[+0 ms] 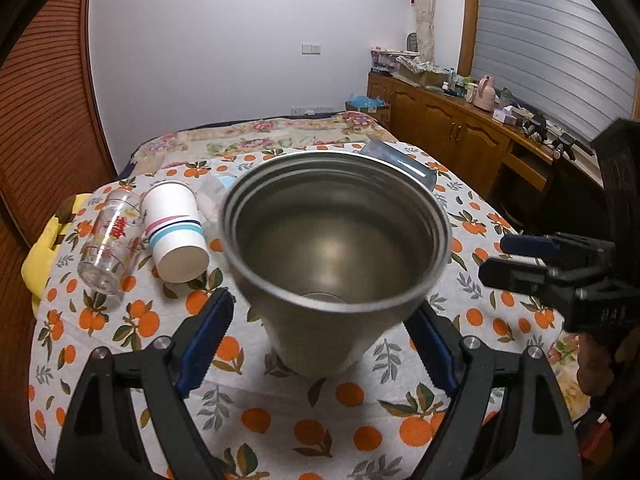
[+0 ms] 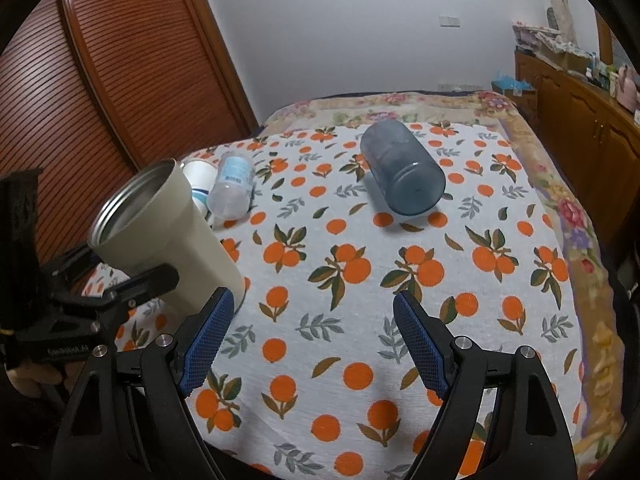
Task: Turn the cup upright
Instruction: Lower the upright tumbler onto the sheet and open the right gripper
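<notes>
A cream steel tumbler (image 1: 332, 264) stands mouth up on the orange-print cloth (image 1: 320, 420), tilted in the right wrist view (image 2: 168, 236). My left gripper (image 1: 320, 336) is open, its blue pads (image 1: 208, 340) flanking the tumbler's base without visibly pressing it. My right gripper (image 2: 312, 340) is open and empty over the cloth, right of the tumbler; it shows at the right edge of the left wrist view (image 1: 552, 264). The left gripper shows in the right wrist view (image 2: 120, 292).
A clear glass (image 1: 108, 240) and a paper cup (image 1: 176, 232) lie on their sides at the left. A blue-grey jar (image 2: 404, 172) and a clear plastic bottle (image 2: 234, 188) lie on the cloth. Wooden cabinets (image 1: 460, 128) stand at the right, a slatted door (image 2: 132, 60) at the left.
</notes>
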`<state>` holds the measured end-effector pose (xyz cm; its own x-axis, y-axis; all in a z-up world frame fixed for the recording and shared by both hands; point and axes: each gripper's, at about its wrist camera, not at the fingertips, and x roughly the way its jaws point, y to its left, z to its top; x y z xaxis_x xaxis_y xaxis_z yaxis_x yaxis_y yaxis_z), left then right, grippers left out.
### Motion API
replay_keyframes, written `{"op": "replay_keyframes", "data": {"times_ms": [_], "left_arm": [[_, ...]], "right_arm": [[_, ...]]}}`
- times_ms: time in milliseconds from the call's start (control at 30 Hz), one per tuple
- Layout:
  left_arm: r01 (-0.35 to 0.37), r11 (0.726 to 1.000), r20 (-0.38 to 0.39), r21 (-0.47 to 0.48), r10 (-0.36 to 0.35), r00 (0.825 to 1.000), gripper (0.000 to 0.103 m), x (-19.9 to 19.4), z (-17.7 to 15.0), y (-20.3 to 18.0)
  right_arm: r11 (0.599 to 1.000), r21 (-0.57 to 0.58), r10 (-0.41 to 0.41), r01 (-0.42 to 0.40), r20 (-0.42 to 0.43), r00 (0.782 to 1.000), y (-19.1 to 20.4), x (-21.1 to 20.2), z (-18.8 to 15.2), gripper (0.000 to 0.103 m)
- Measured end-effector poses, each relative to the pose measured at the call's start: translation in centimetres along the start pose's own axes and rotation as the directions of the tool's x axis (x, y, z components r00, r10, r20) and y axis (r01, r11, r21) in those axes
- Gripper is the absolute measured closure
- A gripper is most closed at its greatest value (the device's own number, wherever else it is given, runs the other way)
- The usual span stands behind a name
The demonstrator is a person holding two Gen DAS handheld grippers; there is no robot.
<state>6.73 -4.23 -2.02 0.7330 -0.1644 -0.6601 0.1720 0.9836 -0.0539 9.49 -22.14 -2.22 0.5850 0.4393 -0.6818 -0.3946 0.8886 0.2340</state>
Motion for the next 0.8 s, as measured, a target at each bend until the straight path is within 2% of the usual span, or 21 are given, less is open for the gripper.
{"op": "replay_keyframes", "data": {"times_ms": [267,567,700,800], "left_arm": [[-0.026,1.0,0.046,-0.007,0.026,0.999,0.016,-2.5,-0.6,0.7],[-0.069,0.997,0.107,-0.02,0.071,0.992,0.014,-5.7,-0.9,2.0],[-0.115,0.993,0.146,-0.027,0.118,0.982,0.012,-7.0,-1.0,2.6],[-0.158,0.987,0.176,-0.041,0.163,0.971,0.01,-7.8,-1.1,2.9]], "right_arm": [[1.0,-0.021,0.003,-0.002,0.033,0.999,1.7,-0.5,0.3,0.019],[0.998,-0.053,-0.01,0.016,0.108,0.994,4.0,-1.8,0.5,0.017],[0.999,-0.045,-0.016,0.023,0.15,0.989,4.6,-2.5,0.4,0.016],[0.997,-0.05,-0.047,0.058,0.202,0.978,5.4,-3.4,0.1,0.013]]}}
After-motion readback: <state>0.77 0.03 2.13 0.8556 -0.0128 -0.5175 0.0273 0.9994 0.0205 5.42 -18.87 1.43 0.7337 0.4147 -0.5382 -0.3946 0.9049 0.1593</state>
